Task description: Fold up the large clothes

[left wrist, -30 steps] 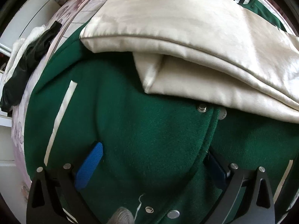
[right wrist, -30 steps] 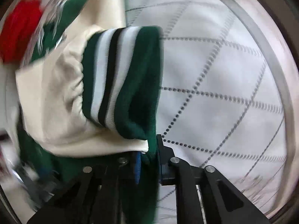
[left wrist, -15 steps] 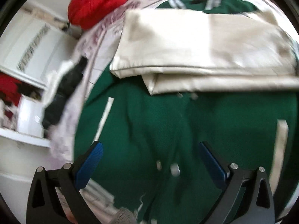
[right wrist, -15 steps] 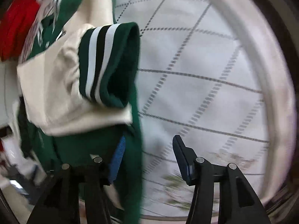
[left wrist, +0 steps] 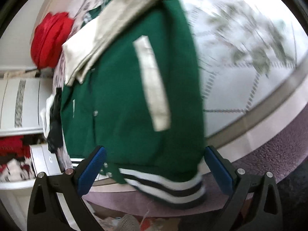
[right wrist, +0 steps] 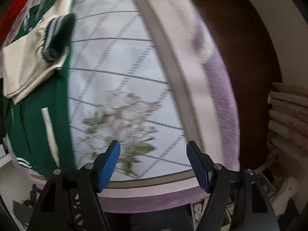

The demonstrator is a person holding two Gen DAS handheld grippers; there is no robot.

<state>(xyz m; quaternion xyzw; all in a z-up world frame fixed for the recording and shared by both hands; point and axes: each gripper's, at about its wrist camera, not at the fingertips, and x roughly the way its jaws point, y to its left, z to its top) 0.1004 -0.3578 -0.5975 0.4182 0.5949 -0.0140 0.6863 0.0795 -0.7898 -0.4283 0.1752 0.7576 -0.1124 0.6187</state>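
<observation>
The green jacket [left wrist: 123, 100] lies flat on the quilted bed [right wrist: 123, 61], cream sleeves [left wrist: 96, 36] folded across it. The left claw [left wrist: 154, 165] stands apart and empty. The right claw [right wrist: 154, 161] is opening, empty, beside the jacket.

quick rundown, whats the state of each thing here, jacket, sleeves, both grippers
green jacket: flat on the bed, snaps closed
cream sleeves: folded across the jacket's upper part
striped cuff: released, resting on the sleeve
left gripper: open, empty
right gripper: jaws opening, nothing between them
</observation>
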